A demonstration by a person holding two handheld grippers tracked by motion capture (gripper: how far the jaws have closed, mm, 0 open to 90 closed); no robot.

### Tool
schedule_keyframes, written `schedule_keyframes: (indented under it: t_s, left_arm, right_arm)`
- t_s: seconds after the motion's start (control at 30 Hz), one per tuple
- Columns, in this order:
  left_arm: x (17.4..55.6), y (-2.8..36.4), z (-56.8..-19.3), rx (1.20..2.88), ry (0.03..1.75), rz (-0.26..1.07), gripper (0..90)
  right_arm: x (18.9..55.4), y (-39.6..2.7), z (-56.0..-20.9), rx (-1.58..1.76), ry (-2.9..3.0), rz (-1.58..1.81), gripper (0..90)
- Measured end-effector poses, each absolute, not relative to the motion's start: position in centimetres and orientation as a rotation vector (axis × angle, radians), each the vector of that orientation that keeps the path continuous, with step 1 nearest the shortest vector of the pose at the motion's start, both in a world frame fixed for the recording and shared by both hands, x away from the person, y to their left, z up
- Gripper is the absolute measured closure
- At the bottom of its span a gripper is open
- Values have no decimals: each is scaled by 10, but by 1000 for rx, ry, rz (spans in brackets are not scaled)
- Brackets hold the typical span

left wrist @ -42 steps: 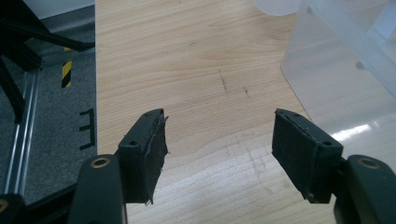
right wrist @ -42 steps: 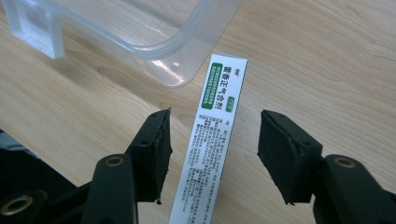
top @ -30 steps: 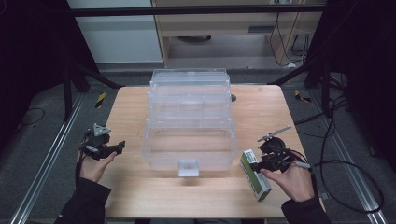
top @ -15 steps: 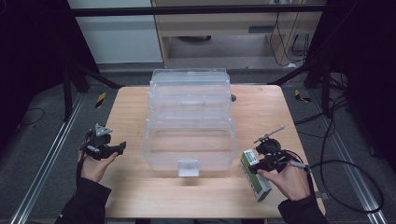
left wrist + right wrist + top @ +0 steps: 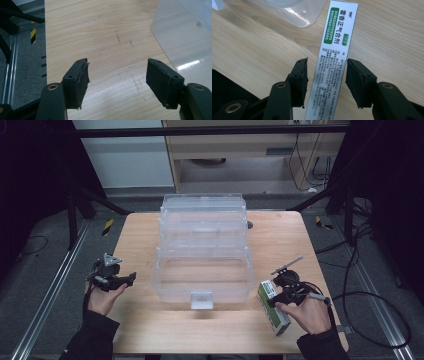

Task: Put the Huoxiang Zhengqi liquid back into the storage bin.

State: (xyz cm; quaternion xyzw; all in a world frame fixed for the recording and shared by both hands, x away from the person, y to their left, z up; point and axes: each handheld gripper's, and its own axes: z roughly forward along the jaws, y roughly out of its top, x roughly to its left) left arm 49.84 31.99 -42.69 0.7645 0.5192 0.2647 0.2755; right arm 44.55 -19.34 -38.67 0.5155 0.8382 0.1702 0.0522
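A long white and green medicine box lies flat on the wooden table at the front right. My right gripper sits low over it, with the box lying lengthwise between the two pads. The jaws have just been closing on it. A thin gap still shows at the left pad, so the right gripper is open around the box. My left gripper rests in a hand at the table's left edge. In its own view the left gripper stands wide open over bare wood.
A large clear plastic tiered case stands open in the middle of the table, with a latch tab at its front. Its clear corner lies right of the left gripper, and its rim lies beyond the medicine box. Cables trail off to the right.
The right hand has shifted slightly along the medicine box and its jaws look narrower around it. The left hand and gripper have stayed put.
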Motion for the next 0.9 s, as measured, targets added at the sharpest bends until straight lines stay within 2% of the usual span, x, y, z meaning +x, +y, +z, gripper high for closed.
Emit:
schedule_keyframes:
  t_s: [0.9]
  left_arm:
    - [499,319,-429,2066,1395,703,335]
  right_arm:
    - [450,-189,-397,1601,2561,416,573]
